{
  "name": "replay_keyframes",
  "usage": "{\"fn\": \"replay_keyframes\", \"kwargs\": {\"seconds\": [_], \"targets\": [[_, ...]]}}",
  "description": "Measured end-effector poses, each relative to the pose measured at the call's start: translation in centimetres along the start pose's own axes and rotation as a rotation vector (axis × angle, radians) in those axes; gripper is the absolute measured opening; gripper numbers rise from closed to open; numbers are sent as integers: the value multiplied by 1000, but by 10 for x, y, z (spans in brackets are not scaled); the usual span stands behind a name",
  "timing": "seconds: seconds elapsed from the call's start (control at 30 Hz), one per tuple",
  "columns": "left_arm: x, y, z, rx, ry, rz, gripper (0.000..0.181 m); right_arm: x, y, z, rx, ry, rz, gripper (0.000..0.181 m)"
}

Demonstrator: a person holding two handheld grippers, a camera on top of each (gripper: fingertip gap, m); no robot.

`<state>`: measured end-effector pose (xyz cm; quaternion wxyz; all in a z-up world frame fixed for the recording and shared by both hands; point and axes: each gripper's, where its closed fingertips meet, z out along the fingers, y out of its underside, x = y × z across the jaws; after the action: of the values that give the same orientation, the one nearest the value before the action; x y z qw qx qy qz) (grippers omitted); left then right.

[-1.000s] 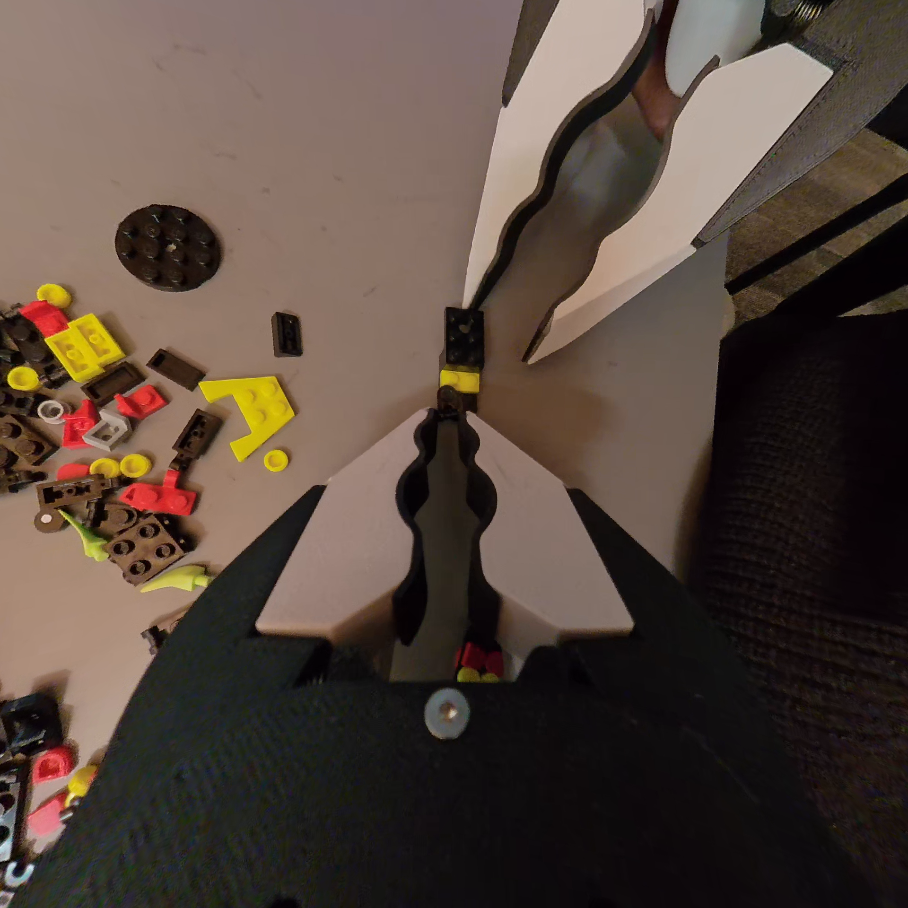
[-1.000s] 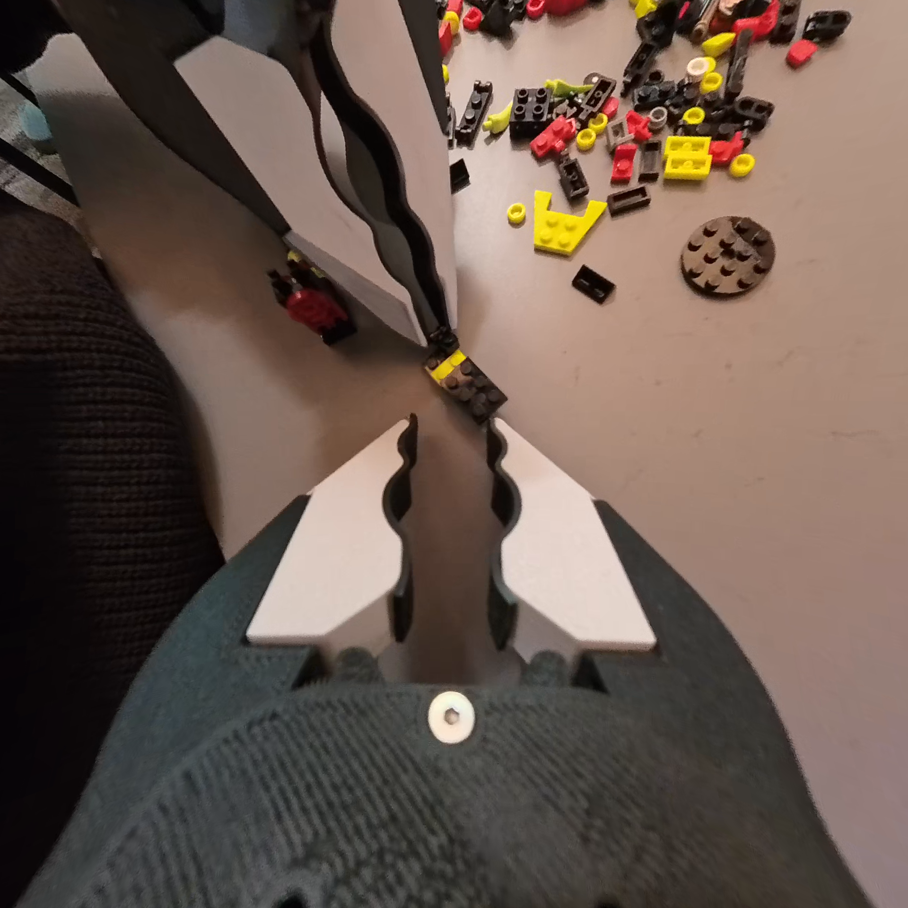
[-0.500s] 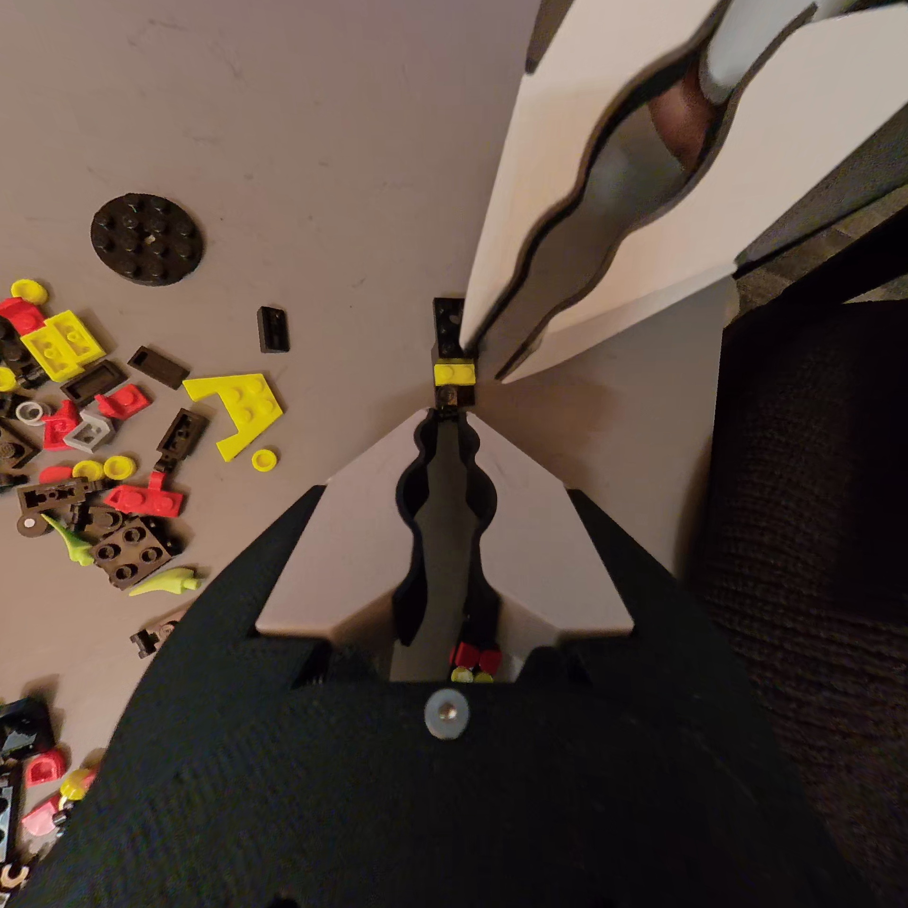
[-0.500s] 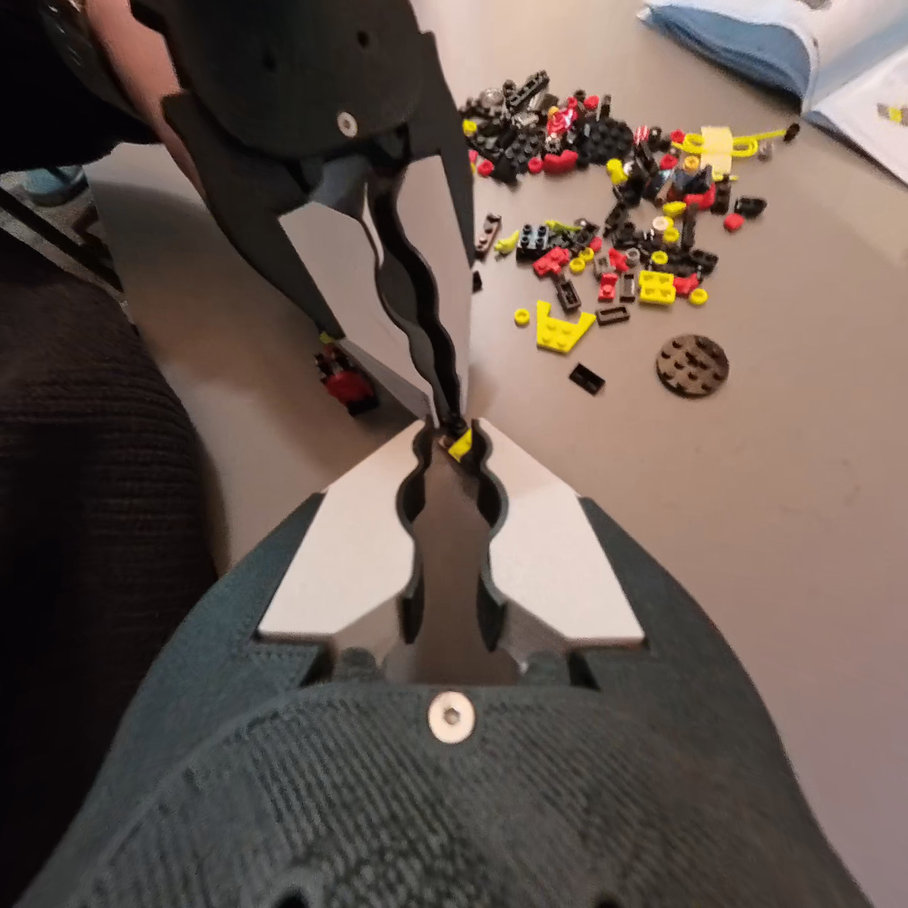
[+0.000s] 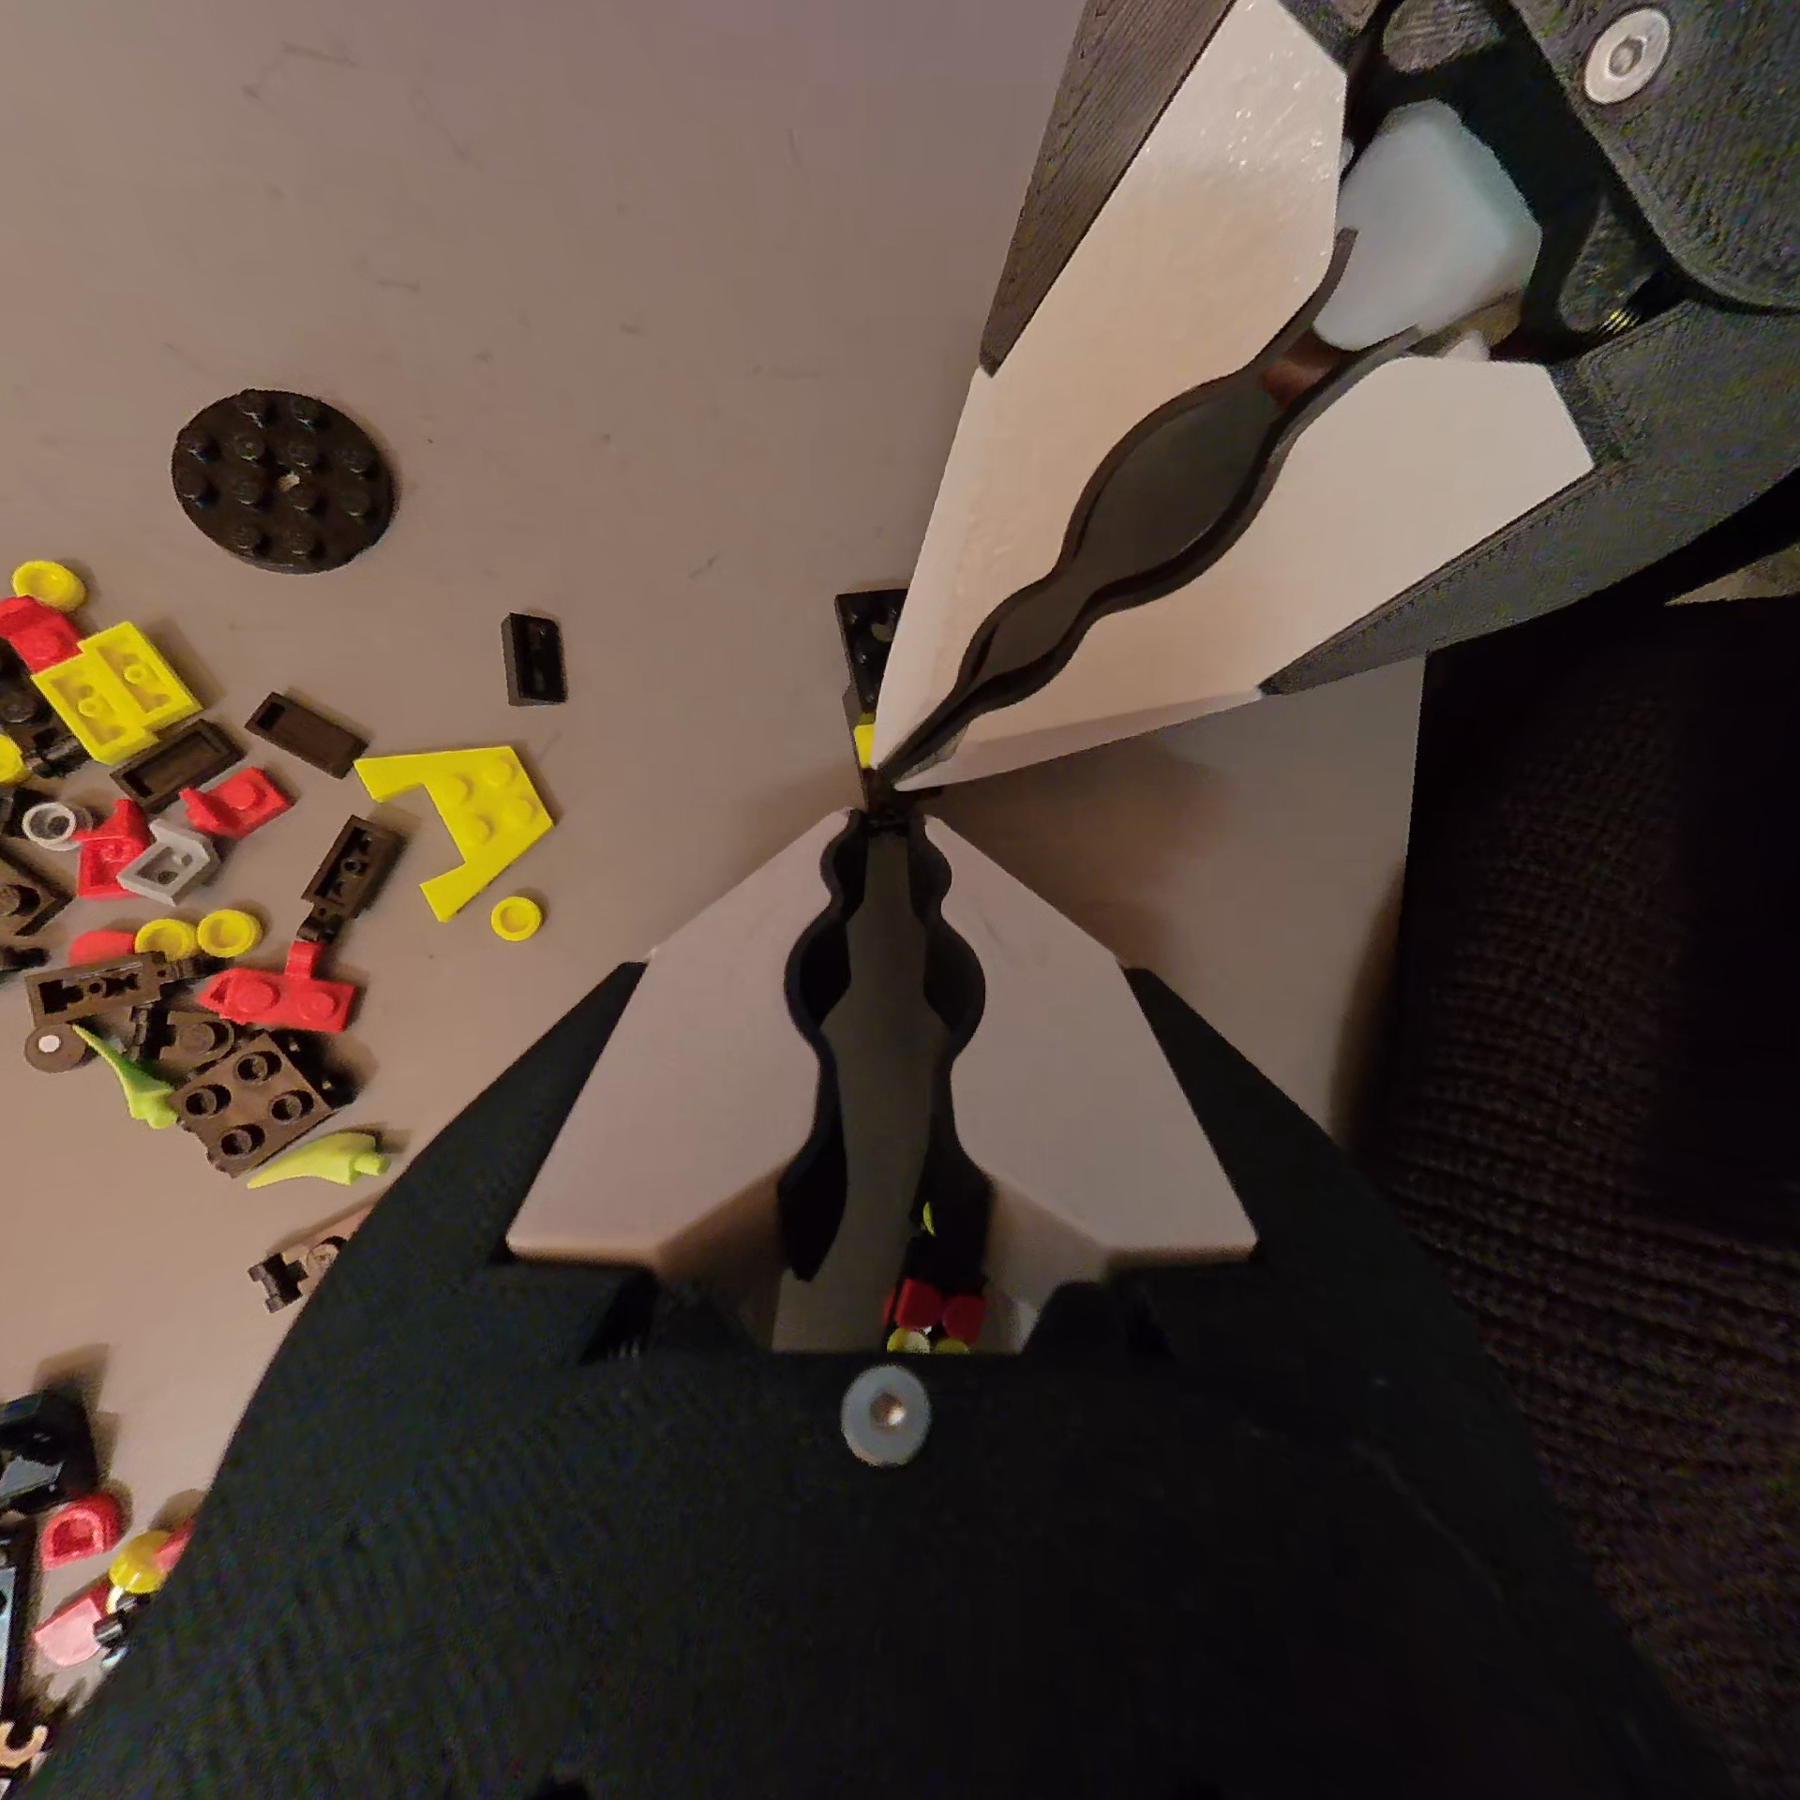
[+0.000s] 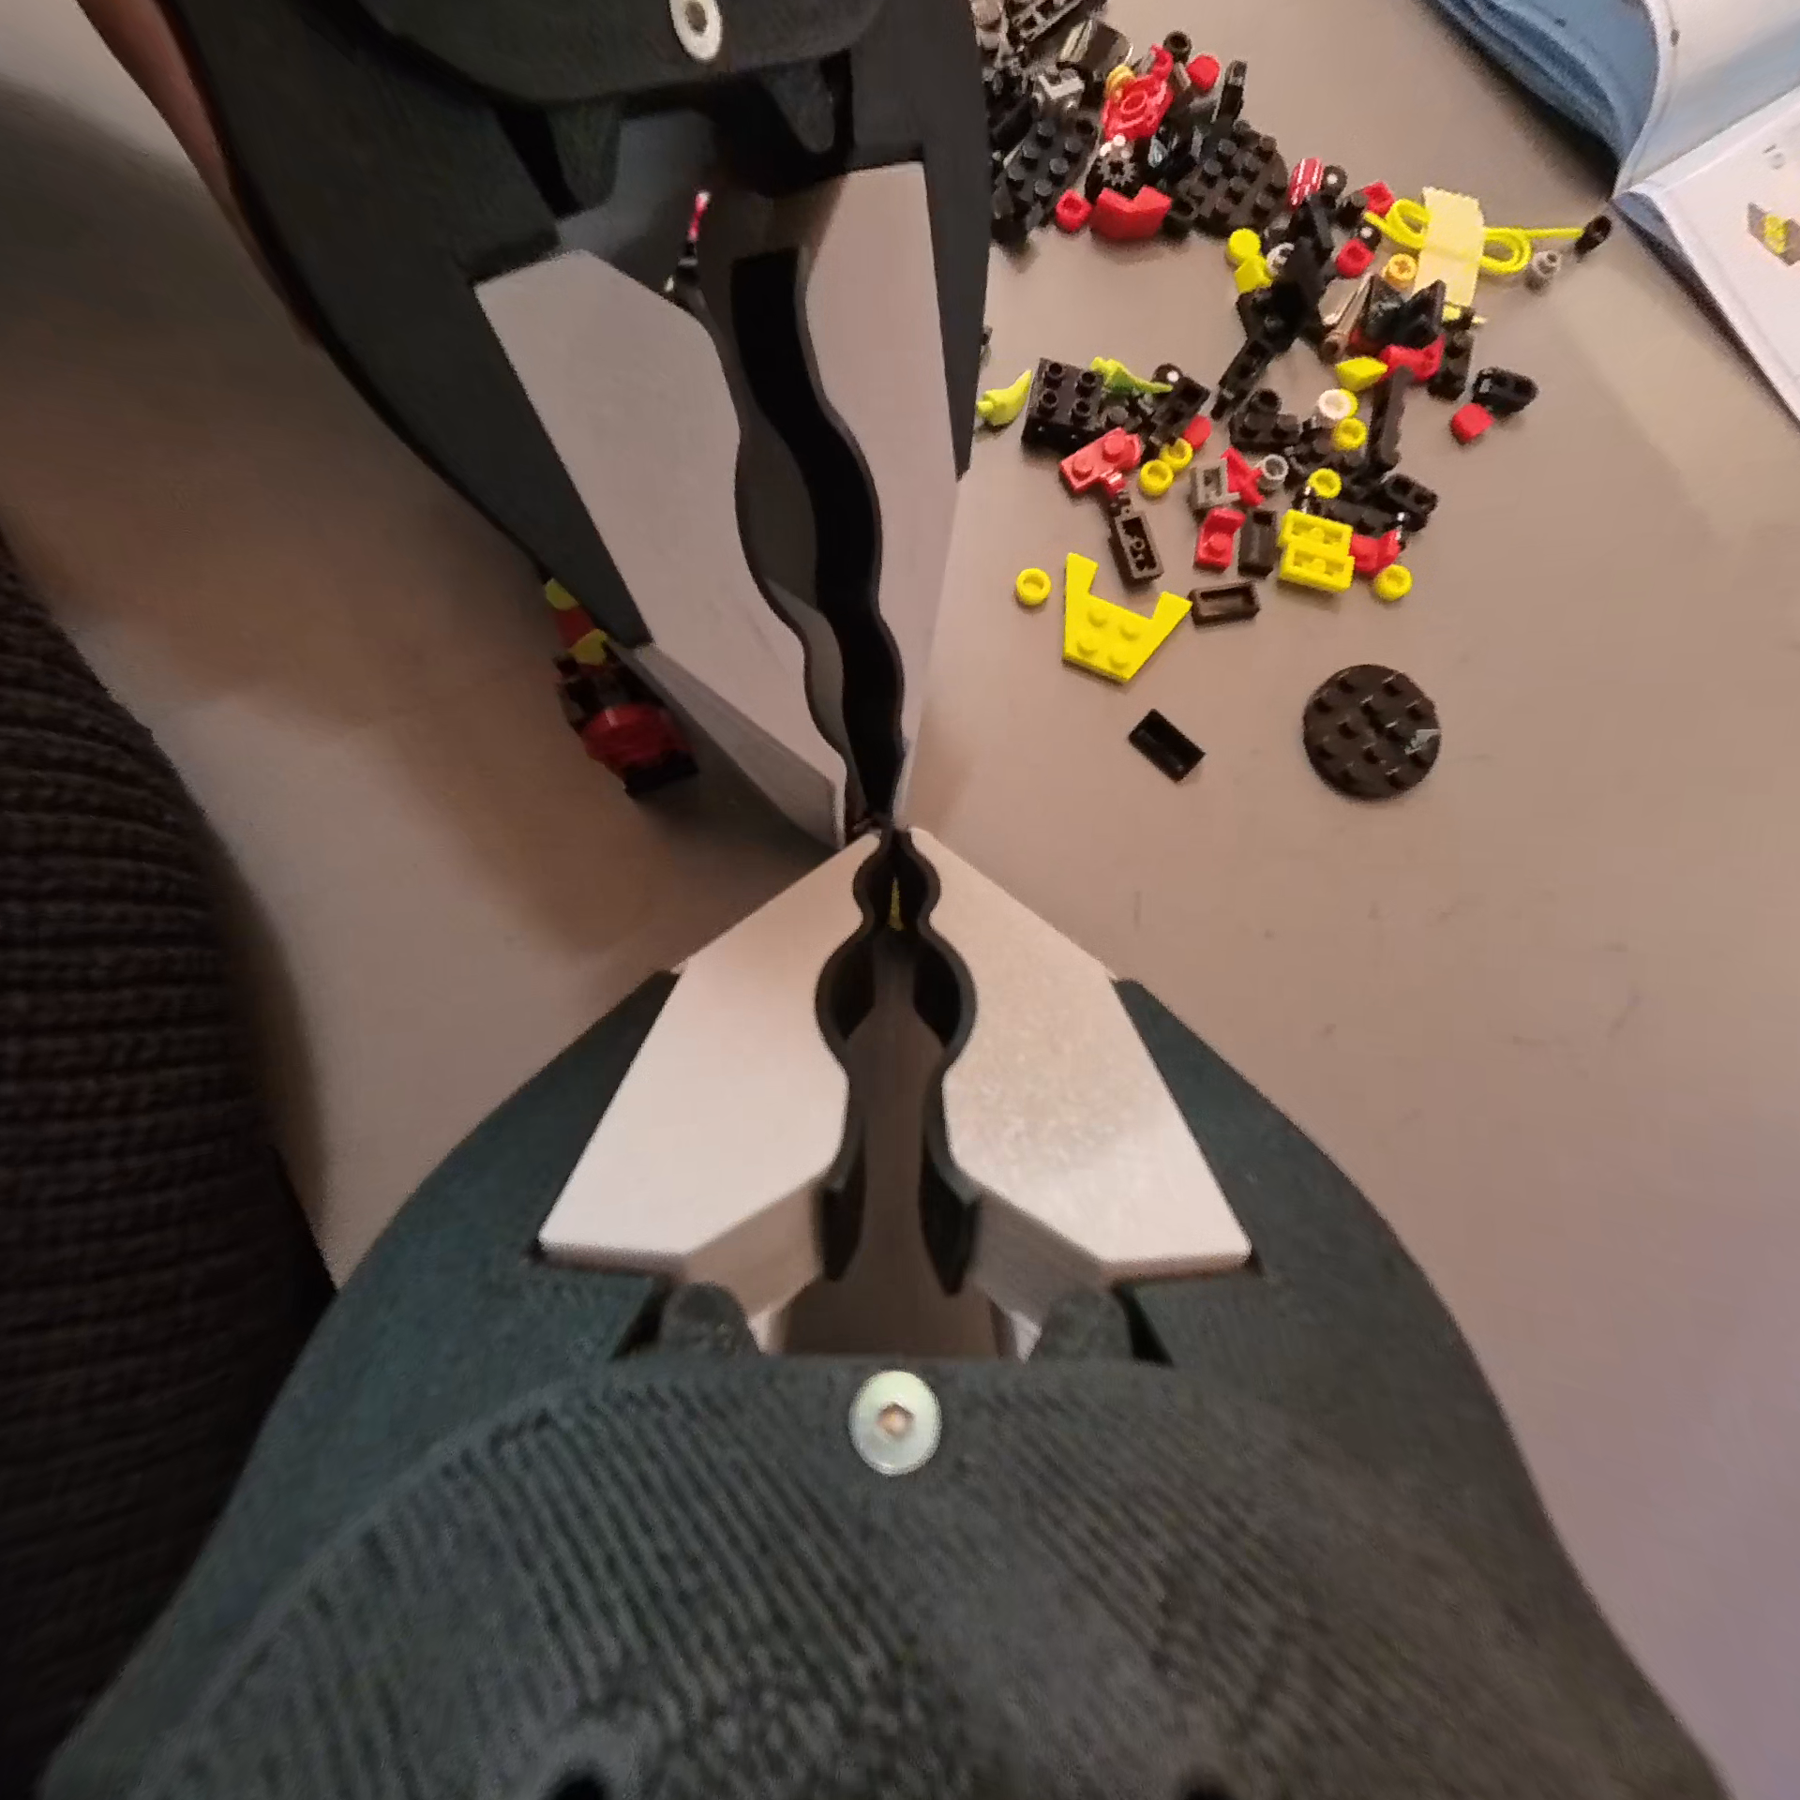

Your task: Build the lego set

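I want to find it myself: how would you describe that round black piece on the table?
Start at the scattered heap of small bricks on the table. At the heap's edge lies a yellow wedge plate; just beyond it, alone, is the round black plate. It is the only studded disc, larger than its neighbours.

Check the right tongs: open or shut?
Shut. The right tongs have their tips pinched on the small black and yellow lego piece, meeting the left tongs tip to tip.

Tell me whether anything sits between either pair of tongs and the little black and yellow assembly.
Nothing visible does. The left tongs and right tongs meet tip to tip, both shut on the black and yellow assembly; the loose bricks lie off to the side.
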<state>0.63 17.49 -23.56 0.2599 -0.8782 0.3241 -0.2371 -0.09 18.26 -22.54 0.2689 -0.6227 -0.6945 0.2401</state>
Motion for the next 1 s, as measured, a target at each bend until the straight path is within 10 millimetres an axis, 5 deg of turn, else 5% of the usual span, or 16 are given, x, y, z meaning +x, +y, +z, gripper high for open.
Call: {"fn": "replay_keyframes", "kwargs": {"seconds": [1.0], "targets": [[-1,-1,1,-9,-27,-24,6,0,4,1,-78,5,65,0]]}}
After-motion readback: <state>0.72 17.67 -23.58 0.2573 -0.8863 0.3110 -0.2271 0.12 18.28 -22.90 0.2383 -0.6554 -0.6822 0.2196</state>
